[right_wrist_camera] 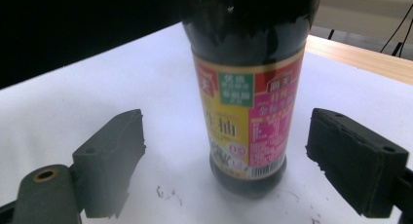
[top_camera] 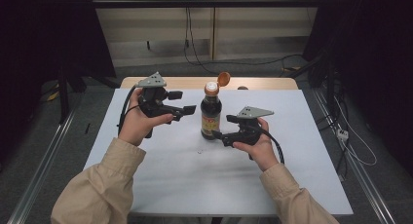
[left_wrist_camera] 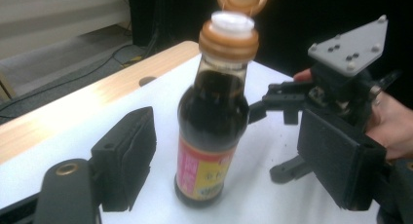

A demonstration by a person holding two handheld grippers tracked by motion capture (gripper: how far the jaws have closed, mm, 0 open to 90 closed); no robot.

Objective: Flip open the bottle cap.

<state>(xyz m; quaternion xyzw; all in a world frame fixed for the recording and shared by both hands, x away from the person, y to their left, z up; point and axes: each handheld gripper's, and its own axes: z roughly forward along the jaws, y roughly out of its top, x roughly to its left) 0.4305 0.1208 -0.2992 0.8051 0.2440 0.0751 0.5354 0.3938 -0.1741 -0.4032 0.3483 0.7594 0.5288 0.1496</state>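
A dark soy sauce bottle [top_camera: 211, 114] with a red and yellow label stands upright on the white table [top_camera: 195, 180]. Its orange flip cap [top_camera: 223, 79] hangs open above the neck. My left gripper [top_camera: 182, 102] is open at the bottle's left, level with its upper body, and does not touch it. My right gripper [top_camera: 223, 127] is open low at the bottle's right, near the base. In the left gripper view the bottle [left_wrist_camera: 212, 126] stands between and beyond the wide-apart pads [left_wrist_camera: 124, 156]. In the right gripper view the bottle [right_wrist_camera: 248, 102] stands between the spread pads [right_wrist_camera: 355, 160], untouched.
A wooden strip [top_camera: 185, 82] with a round hole [left_wrist_camera: 146, 81] runs along the table's far edge. Small dark specks [right_wrist_camera: 165, 192] mark the white top near the bottle's base. Cables [top_camera: 195, 48] lie on the floor beyond the table.
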